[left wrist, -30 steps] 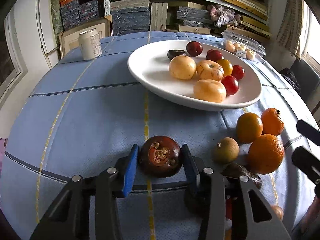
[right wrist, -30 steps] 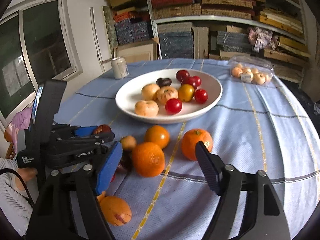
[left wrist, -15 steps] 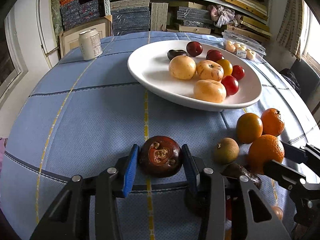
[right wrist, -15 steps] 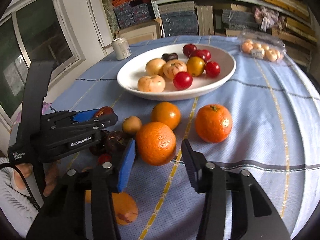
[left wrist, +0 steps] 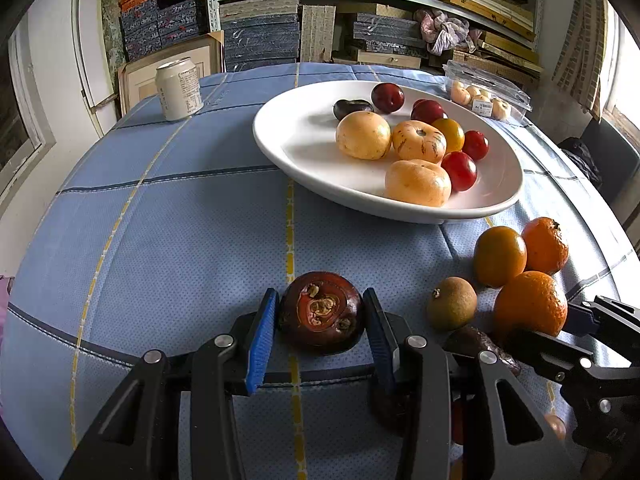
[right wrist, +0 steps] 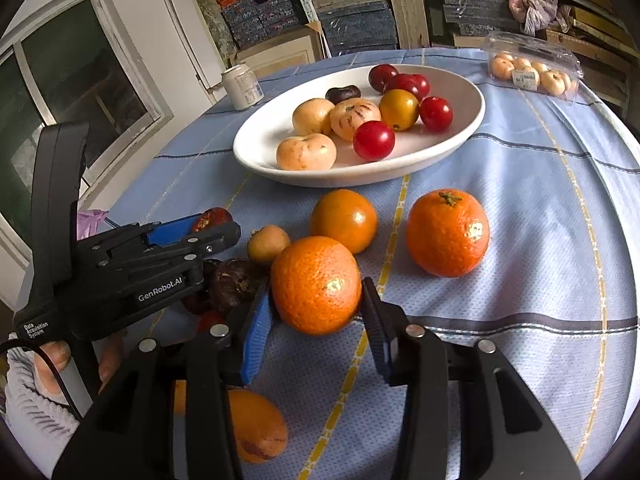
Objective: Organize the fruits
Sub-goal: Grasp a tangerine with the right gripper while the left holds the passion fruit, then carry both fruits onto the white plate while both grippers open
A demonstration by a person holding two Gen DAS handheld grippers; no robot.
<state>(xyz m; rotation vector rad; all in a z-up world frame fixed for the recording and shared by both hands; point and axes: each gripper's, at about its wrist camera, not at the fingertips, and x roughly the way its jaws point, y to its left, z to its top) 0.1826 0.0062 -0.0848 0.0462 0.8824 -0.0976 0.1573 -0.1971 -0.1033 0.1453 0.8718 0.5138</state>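
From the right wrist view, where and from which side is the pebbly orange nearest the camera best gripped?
Across its widest middle, on the left and right flanks, coming in from the near side, angled down. The orange is round with no stem or handle showing, and a brown fruit and a smooth orange fruit crowd its far side. The right gripper is closing there, with the orange between its jaws.

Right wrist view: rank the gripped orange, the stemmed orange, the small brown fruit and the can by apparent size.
1. Gripped orange and stemmed orange: alike; nearness favours the gripped one.
2. Can, farther away, so unsure.
3. Small brown fruit.
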